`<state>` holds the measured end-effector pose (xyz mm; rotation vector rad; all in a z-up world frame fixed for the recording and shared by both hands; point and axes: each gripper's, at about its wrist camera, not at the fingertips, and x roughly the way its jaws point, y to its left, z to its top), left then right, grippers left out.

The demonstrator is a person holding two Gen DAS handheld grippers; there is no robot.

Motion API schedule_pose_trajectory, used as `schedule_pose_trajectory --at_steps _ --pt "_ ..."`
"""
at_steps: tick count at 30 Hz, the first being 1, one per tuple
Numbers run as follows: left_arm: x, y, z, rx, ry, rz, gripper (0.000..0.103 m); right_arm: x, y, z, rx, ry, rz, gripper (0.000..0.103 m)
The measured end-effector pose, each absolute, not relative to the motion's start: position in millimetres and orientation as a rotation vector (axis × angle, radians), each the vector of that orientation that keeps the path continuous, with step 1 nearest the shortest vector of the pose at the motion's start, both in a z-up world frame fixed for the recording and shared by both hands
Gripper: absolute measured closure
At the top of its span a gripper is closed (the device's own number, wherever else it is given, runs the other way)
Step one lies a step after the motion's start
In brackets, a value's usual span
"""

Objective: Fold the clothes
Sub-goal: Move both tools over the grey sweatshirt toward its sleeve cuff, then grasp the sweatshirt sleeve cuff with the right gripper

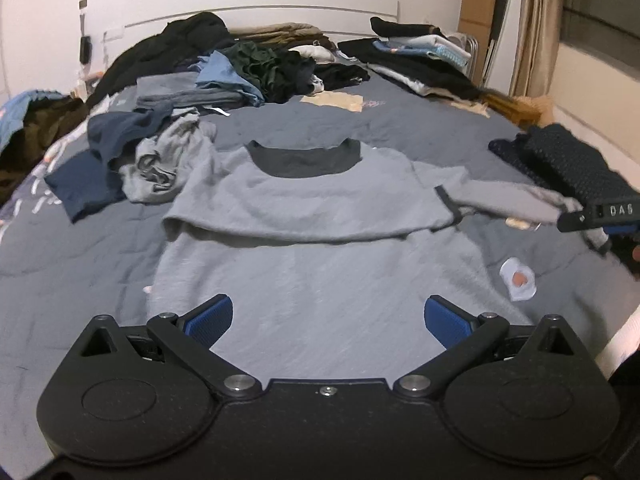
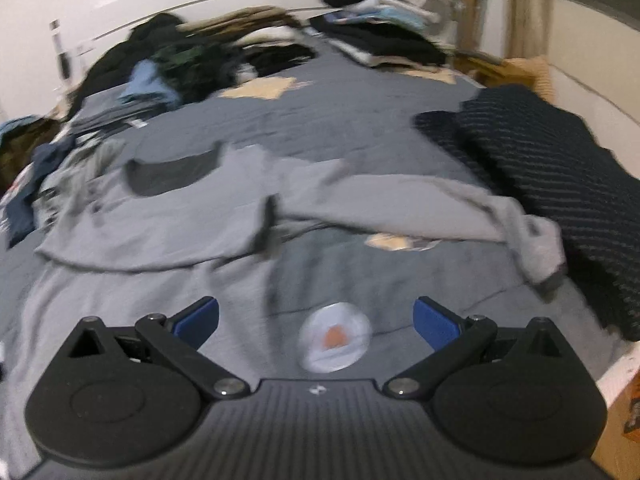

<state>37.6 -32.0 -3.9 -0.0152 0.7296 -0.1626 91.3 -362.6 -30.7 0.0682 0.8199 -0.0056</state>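
From the left wrist camera I see my left tool [image 1: 328, 322] released, its blue pads spread wide above the near hem of the grey T-shirt [image 1: 320, 216], touching nothing. The shirt lies flat on the bed [image 1: 420, 124], dark collar [image 1: 304, 160] at the far end, with a crosswise fold across its chest. This view is sharp, so I can read the heaps behind it: a crumpled grey garment [image 1: 168, 164] and a navy piece [image 1: 92, 176] just left of the shirt, and a long clothes pile [image 1: 248, 60] against the headboard. At the right edge it also catches the outside of my right tool [image 1: 600, 216], close against the end of the shirt's stretched sleeve [image 1: 508, 200]; from here I cannot tell whether it pinches the cloth.

The right wrist camera is smeared with blur, but it settles that: the right tool [image 2: 316, 320] stands wide apart and empty, over a small pale disc with an orange centre [image 2: 335, 338] lying on the bed beside the shirt's body. It shows the sleeve [image 2: 420, 208] bunching at its cuff against a dark knitted garment [image 2: 552, 184], which the left view only clips.
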Motion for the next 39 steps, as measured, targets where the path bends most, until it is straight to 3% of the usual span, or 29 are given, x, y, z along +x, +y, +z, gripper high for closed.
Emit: schedule_pose_trajectory --at_steps 13,23,24,26,27,29,32,39 --pt "81.8 -46.0 -32.6 -0.117 0.663 -0.205 0.000 121.4 -549.4 -78.8 0.219 0.846 -0.358 0.002" --pt "86.0 -49.2 -56.4 -0.085 0.684 -0.219 0.000 146.3 -589.4 -123.4 0.257 0.913 -0.387 0.003" --pt "86.1 -48.4 -56.8 -0.088 0.683 -0.216 0.000 149.9 -590.5 -127.5 0.260 0.924 -0.385 0.006" --pt "86.9 -46.7 -57.8 -0.091 0.684 -0.212 0.000 155.9 -591.4 -133.0 0.274 0.933 -0.361 0.035" --pt "87.4 -45.9 -57.8 -0.094 0.684 -0.208 0.000 158.0 -591.5 -134.2 0.282 0.937 -0.351 0.042" --pt "88.6 -44.0 -58.2 -0.098 0.685 -0.203 0.000 160.4 -589.9 -132.5 0.278 0.927 -0.342 0.073" --pt "89.8 -41.8 -59.0 -0.099 0.689 -0.197 0.000 158.1 -582.8 -116.1 0.232 0.869 -0.340 0.090" --pt "88.2 -35.0 -56.4 -0.112 0.686 -0.188 0.000 159.0 -535.3 -44.0 0.129 0.722 -0.196 0.098"
